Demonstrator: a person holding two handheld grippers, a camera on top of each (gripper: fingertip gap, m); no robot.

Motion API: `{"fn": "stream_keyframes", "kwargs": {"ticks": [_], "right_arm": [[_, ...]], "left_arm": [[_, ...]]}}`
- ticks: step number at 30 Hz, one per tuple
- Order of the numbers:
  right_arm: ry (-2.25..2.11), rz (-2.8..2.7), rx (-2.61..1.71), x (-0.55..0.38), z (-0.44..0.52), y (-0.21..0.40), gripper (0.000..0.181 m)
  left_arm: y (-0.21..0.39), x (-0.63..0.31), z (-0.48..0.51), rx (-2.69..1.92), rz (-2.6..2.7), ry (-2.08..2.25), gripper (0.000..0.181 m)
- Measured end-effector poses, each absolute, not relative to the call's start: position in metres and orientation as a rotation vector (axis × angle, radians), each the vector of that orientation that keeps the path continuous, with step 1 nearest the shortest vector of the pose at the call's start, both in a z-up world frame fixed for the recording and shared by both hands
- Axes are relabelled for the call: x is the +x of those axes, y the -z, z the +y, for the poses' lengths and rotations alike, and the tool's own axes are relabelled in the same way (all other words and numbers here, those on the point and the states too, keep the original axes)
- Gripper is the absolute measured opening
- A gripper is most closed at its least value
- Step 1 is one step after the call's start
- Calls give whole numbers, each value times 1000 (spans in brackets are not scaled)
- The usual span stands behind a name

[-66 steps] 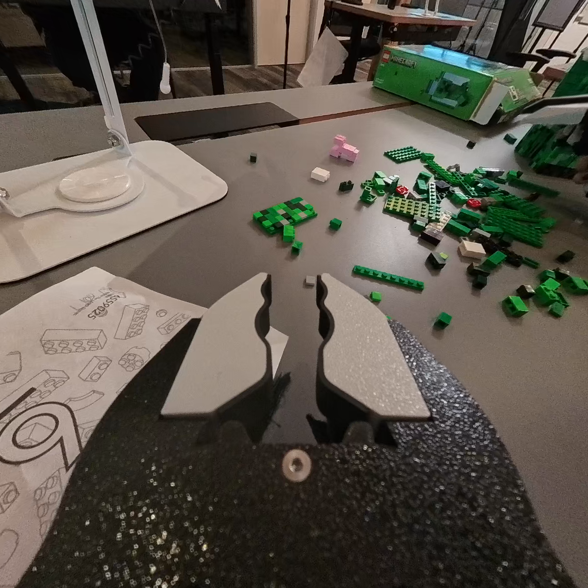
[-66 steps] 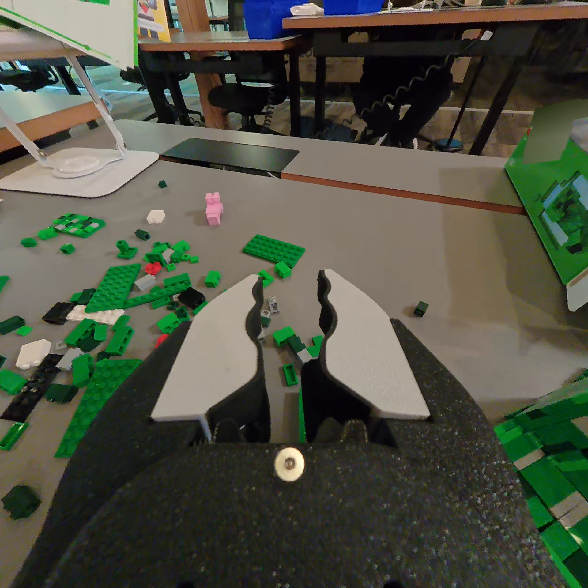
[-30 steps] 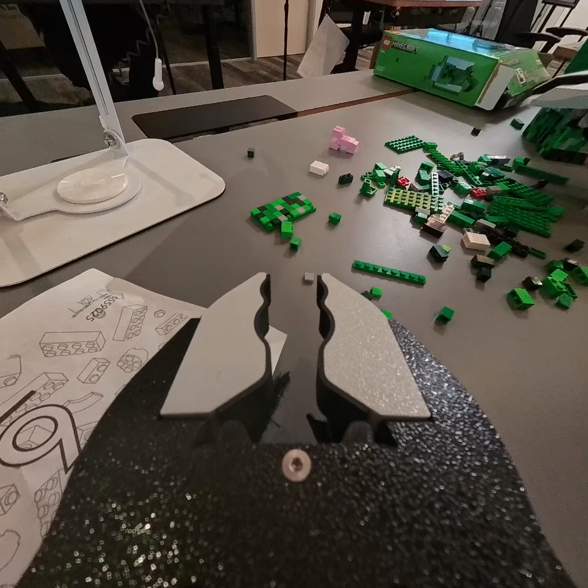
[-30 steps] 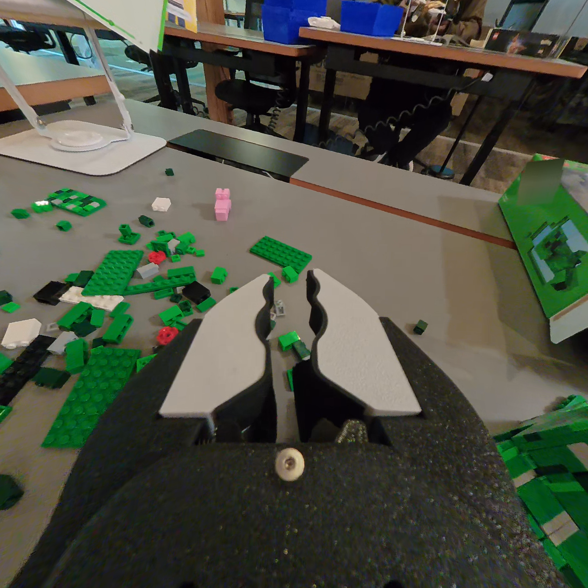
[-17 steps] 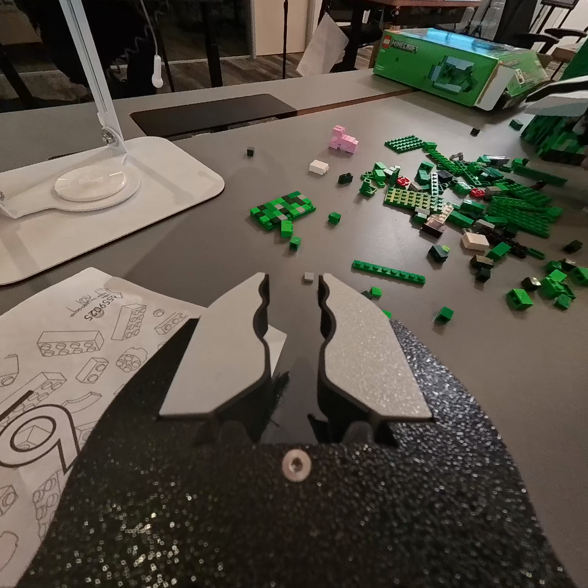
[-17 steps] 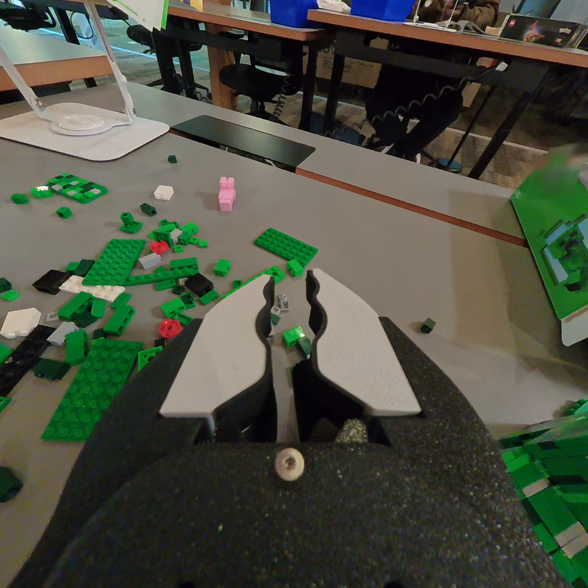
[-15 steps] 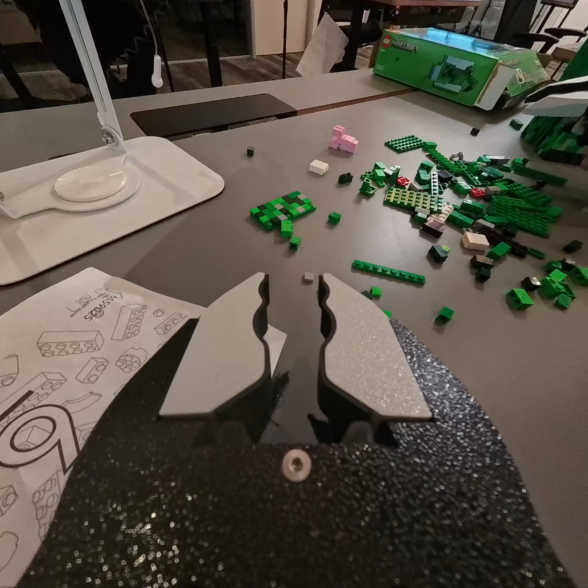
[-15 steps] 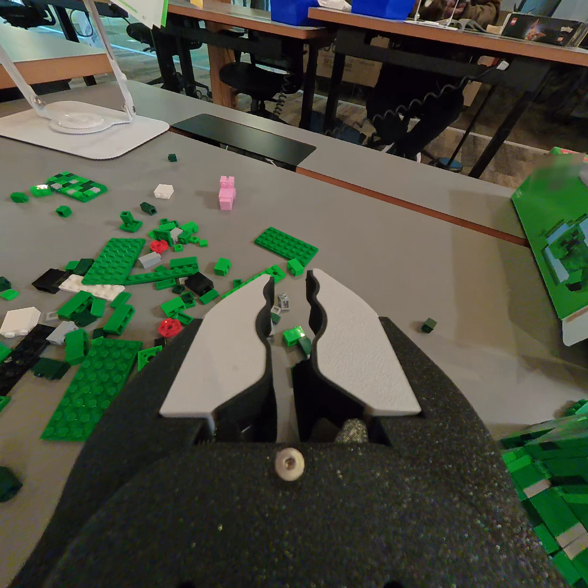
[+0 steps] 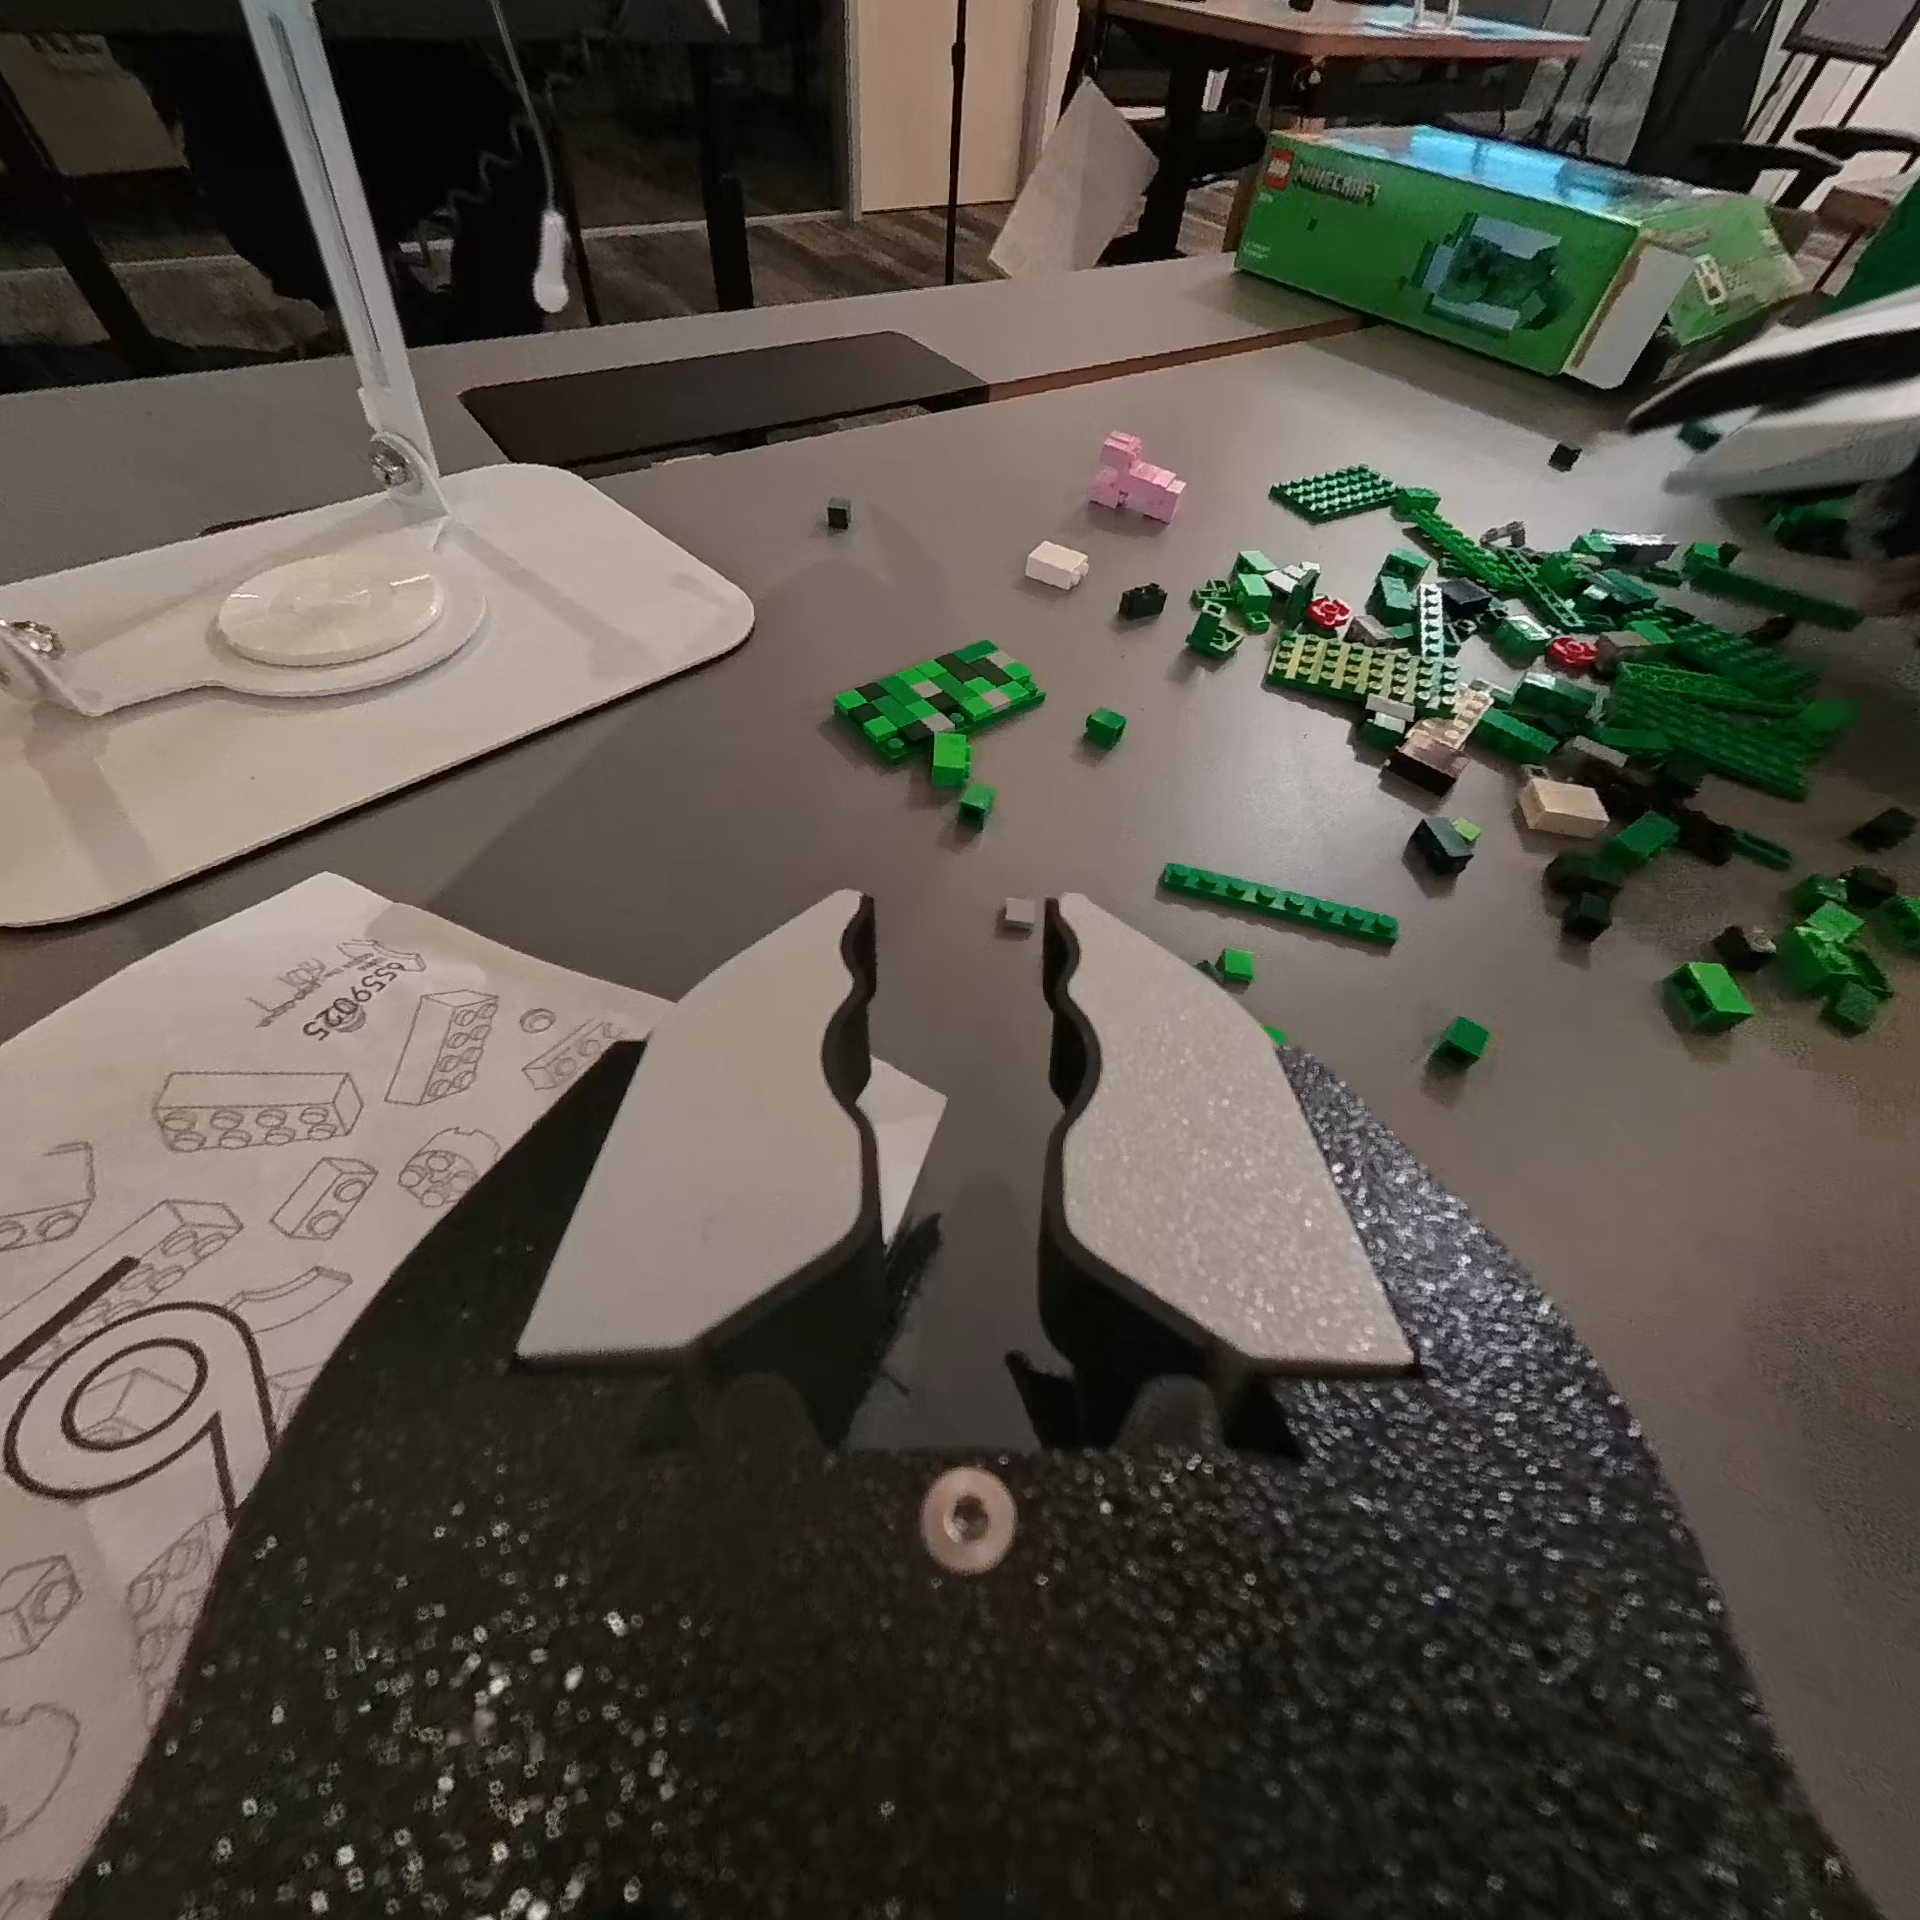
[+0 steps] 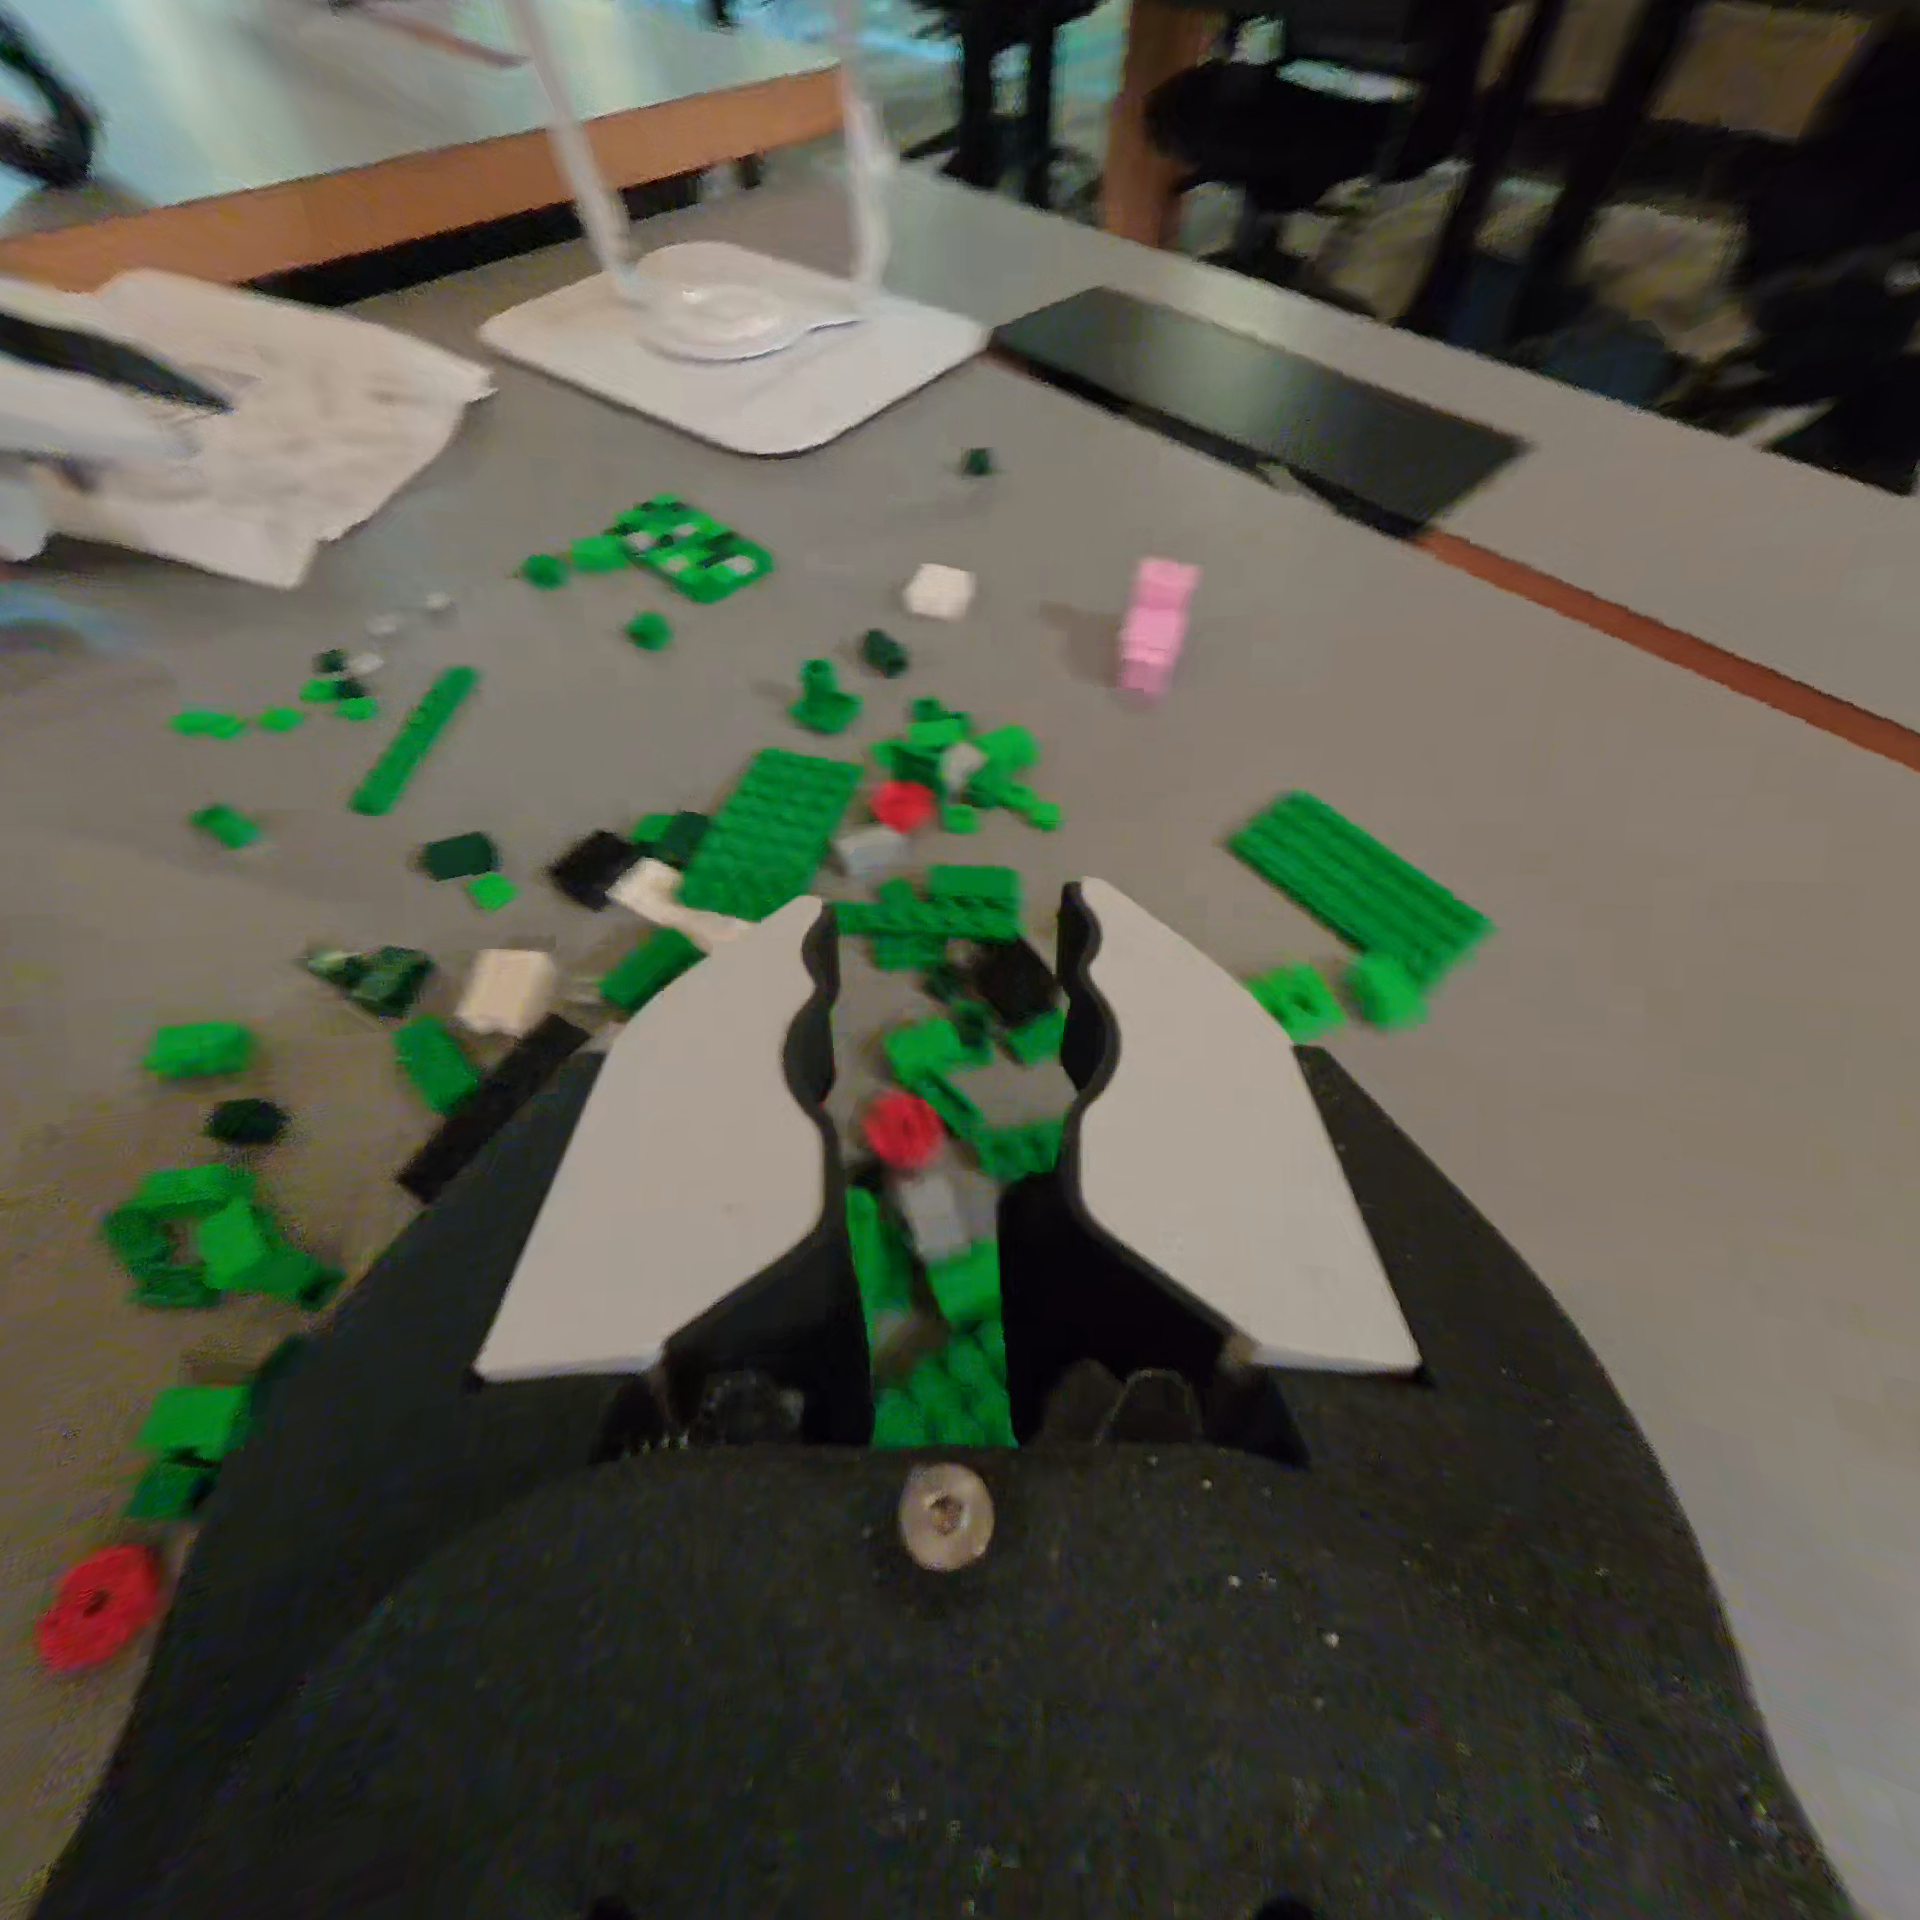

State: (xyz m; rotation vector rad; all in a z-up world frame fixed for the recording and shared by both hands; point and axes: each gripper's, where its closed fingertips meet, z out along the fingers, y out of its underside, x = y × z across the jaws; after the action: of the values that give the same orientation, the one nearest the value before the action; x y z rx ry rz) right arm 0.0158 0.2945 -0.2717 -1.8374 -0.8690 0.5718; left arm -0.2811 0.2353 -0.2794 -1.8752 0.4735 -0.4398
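The left hand-held gripper (image 9: 956,909) hangs low over the near left part of the grey table (image 9: 1558,1299), its jaws spread with nothing between them. A small grey piece (image 9: 1018,914) lies on the table just past its tips. A crumpled paper sheet (image 9: 260,1091) printed with brick drawings lies beside and partly under its left finger. To the right of it are a long green strip (image 9: 1278,902) and a few loose green studs. The right hand-held gripper (image 10: 945,904) is over the thick of the loose brick pile (image 10: 935,935), its jaws also spread and gripping nothing. Green bricks and a red round piece (image 10: 902,1127) show on the table through the gap. Its picture is blurred, so I cannot tell whether the tips touch the bricks. A wide green plate (image 10: 774,831) lies just left of its tips and another green plate (image 10: 1361,883) to the right. Farther off, apart from the pile, are a checkered green panel (image 9: 940,691), a white brick (image 9: 1057,562) and a pink figure (image 9: 1138,483). At the far left stands the white base of a lamp (image 9: 364,644), behind it a black panel (image 9: 727,390) set in the tabletop. A green box (image 9: 1455,249) sits at the far right edge. Beyond are other tables, chairs and dark flooring.
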Motion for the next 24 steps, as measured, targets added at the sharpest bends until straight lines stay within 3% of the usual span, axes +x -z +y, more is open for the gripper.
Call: {"fn": "stream_keyframes", "kwargs": {"ticks": [6, 11, 18, 24], "right_arm": [[-709, -1322, -1760, -110, 305, 259, 42], [-708, -1645, -1884, -185, 326, 296, 53], [-701, -1860, -1855, -220, 327, 316, 48], [-564, -1988, -1913, -212, 336, 328, 55]], "left_arm": [[277, -284, 236, -1862, 445, 466, 31], [277, -282, 235, -1863, 459, 453, 31], [277, -283, 236, -1863, 448, 461, 30], [278, -280, 235, -1868, 469, 456, 30]]}}
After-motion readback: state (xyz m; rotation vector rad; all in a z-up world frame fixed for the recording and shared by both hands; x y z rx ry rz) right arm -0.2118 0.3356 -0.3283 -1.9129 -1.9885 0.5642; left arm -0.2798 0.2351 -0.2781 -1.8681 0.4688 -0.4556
